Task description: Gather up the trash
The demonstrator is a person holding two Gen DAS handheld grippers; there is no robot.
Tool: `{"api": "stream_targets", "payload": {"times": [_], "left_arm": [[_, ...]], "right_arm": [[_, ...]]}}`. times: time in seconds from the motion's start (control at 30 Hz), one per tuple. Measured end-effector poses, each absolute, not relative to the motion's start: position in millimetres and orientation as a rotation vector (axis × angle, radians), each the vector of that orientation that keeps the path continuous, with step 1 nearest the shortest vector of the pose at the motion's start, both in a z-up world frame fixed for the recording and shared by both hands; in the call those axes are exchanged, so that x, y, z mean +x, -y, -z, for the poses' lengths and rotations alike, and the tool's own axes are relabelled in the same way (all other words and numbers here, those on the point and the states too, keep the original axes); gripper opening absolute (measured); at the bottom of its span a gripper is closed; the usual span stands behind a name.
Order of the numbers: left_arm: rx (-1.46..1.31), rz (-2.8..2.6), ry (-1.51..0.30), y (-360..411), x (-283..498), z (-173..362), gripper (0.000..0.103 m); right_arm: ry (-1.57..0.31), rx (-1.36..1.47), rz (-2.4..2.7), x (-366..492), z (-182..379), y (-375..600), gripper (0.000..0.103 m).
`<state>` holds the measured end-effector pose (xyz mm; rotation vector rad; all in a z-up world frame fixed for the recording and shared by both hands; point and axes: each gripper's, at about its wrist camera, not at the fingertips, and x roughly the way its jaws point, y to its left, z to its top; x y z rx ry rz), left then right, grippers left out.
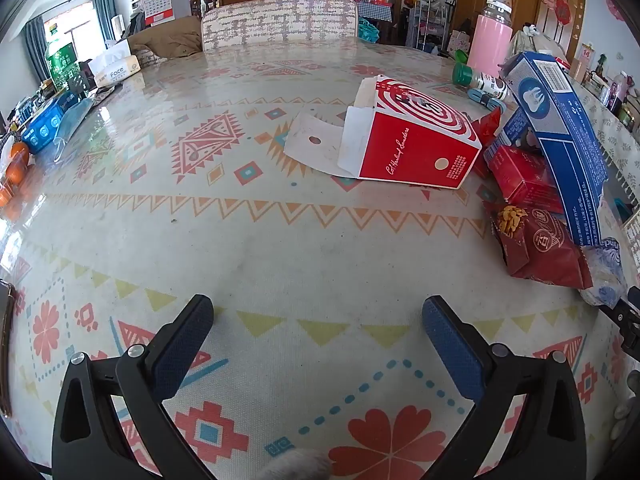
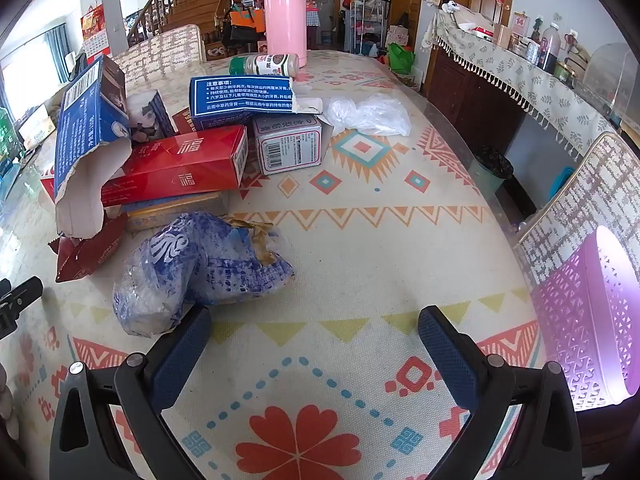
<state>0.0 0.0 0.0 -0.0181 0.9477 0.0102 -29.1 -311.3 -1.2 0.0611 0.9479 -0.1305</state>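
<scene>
Patterned tablecloth [image 2: 360, 240] strewn with trash: crumpled blue plastic bag [image 2: 192, 272] lain nearest right gripper [image 2: 316, 340], jaws spread wide, nothing held. Left gripper [image 1: 318, 328] likewise wide, unloaded; pink basket [image 2: 592, 320] stationed for collection.

Cream table [image 1: 280, 240] with geometric prints, red-and-white swirl box [image 1: 416, 136], pink flask [image 2: 285, 24], lilac lattice basket [image 2: 588, 320], blue-printed plastic bag [image 2: 192, 264]

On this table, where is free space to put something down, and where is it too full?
Free: the wide cloth between the left gripper and the red spiral box, and the patch between the right gripper and the purple basket. Crowded: the heap of boxes around the red carton and the blue plastic bag.
</scene>
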Motion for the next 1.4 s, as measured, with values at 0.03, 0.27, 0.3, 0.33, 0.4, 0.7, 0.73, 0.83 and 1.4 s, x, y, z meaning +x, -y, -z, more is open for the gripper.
{"api": "stream_targets", "payload": {"times": [0.03,0.27,0.3,0.33,0.4,0.7,0.73,0.83,1.4], "left_arm": [[-0.018,-0.010,-0.948,0,0,0,0.103],[-0.018,-0.010,-0.947,0,0,0,0.103],[-0.018,-0.010,-0.947,0,0,0,0.103],[-0.018,-0.010,-0.947,0,0,0,0.103],[-0.018,-0.010,-0.947,0,0,0,0.103],[-0.018,-0.010,-0.947,0,0,0,0.103],[-0.018,-0.010,-0.947,0,0,0,0.103],[-0.018,-0.011,-0.947,0,0,0,0.103],[-0.024,-0.029,-0.964,0,-11,-1,0.103]], "right_arm": [[-0.948,0.061,0.131,-29,1,311,0.103],[-0.948,0.060,0.131,-29,1,311,0.103],[-0.948,0.061,0.131,-29,1,311,0.103],[-0.948,0.060,0.131,-29,1,311,0.103],[-0.948,0.060,0.131,-29,1,311,0.103],[-0.948,0.060,0.131,-29,1,311,0.103],[-0.948,0.060,0.131,-29,1,311,0.103],[-0.948,0.060,0.131,-29,1,311,0.103],[-0.950,0.058,0.126,-30,2,311,0.103]]}}
